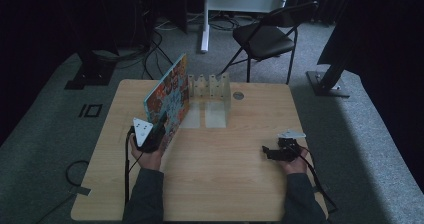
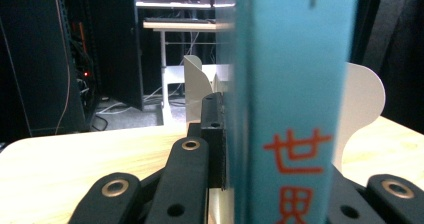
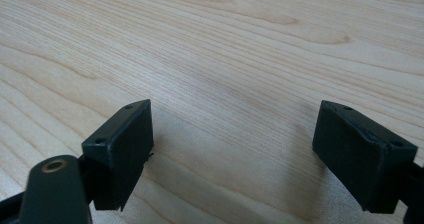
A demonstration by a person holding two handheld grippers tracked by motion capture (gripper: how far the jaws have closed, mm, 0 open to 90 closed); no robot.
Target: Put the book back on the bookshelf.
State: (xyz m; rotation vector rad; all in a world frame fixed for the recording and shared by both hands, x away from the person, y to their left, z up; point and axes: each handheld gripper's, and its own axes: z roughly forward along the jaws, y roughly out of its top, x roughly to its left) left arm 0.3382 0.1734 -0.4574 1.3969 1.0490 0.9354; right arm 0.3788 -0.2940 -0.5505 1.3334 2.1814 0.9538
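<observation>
The left gripper has its jaws clamped on the lower near corner of a book, the black pads pressing its covers from either side; in the left gripper view the turquoise spine with orange characters stands directly between the jaws. The right gripper rests low over the table near its right edge, jaws spread wide apart with bare wood grain between them.

The book stands on edge, left of the table's middle, leaning slightly, its long axis running from the left gripper toward the far edge. Its patterned cover faces right, its spine toward the person. Its far end reaches a white divider rack standing at the middle of the far edge; whether book and rack touch cannot be told.

The table is pale wood on grey carpet. A black folding chair stands beyond it, with cables and dark stands around in a dim room.

The book's upper part is cut off in the left gripper view, and its cover pattern is too blurred to read.
</observation>
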